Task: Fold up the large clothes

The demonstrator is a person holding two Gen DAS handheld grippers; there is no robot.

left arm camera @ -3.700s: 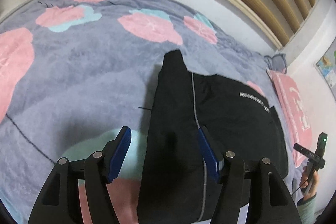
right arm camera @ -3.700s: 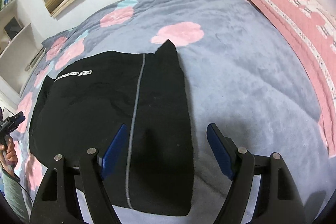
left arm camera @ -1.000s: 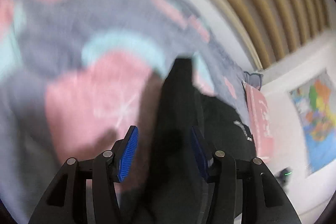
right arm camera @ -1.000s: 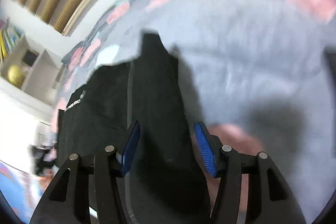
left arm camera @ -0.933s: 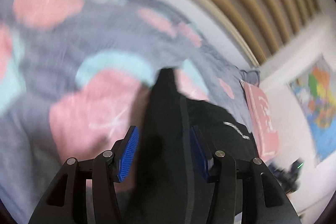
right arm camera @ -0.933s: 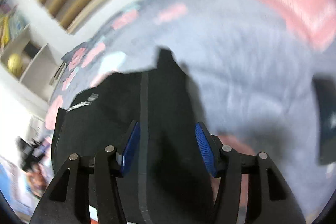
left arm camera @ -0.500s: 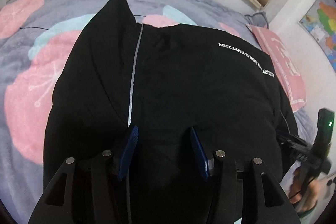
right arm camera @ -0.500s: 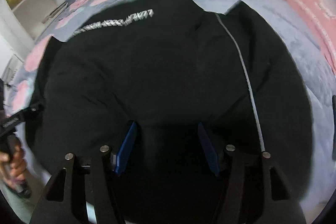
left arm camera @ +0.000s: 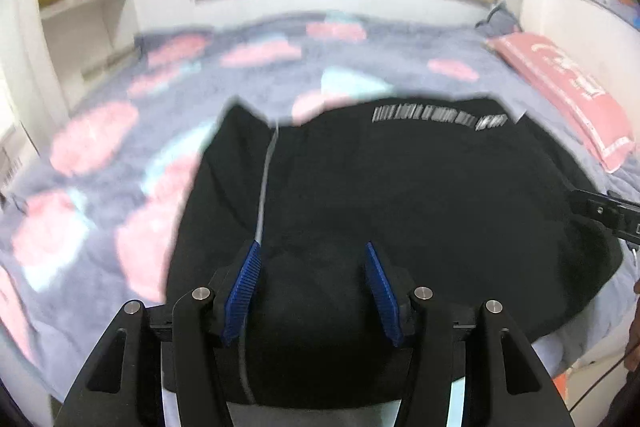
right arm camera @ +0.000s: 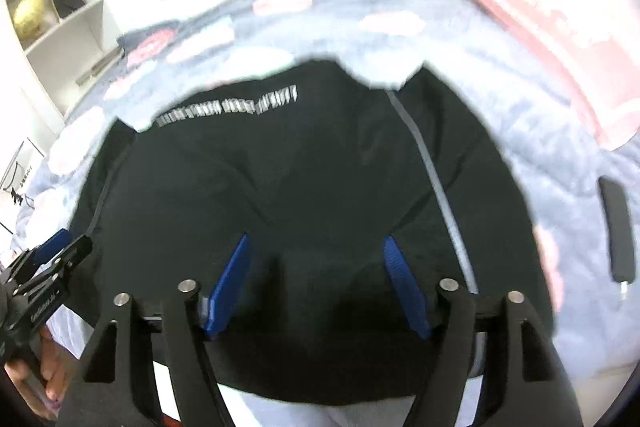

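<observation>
A large black garment (left arm camera: 400, 195) with a white line of print and a grey stripe lies folded on the bed near its front edge; it also fills the right wrist view (right arm camera: 304, 179). My left gripper (left arm camera: 312, 287) is open and hovers over the garment's near left part, blue pads apart, holding nothing. My right gripper (right arm camera: 316, 283) is open over the garment's near middle, also empty. The left gripper shows at the left edge of the right wrist view (right arm camera: 48, 267); the right gripper shows at the right edge of the left wrist view (left arm camera: 604, 211).
The bed has a grey fleece blanket (left arm camera: 168, 115) with pink and teal blotches. A pink pillow (left arm camera: 568, 95) lies along the right wall. A dark slim device (right arm camera: 618, 223) lies on the blanket at right. White shelves (right arm camera: 52, 23) stand at the left.
Both grippers had closed on the garment's sleeve sides and carried them over the body. Since half a second ago both have opened wider and pulled back toward the bed's front edge.
</observation>
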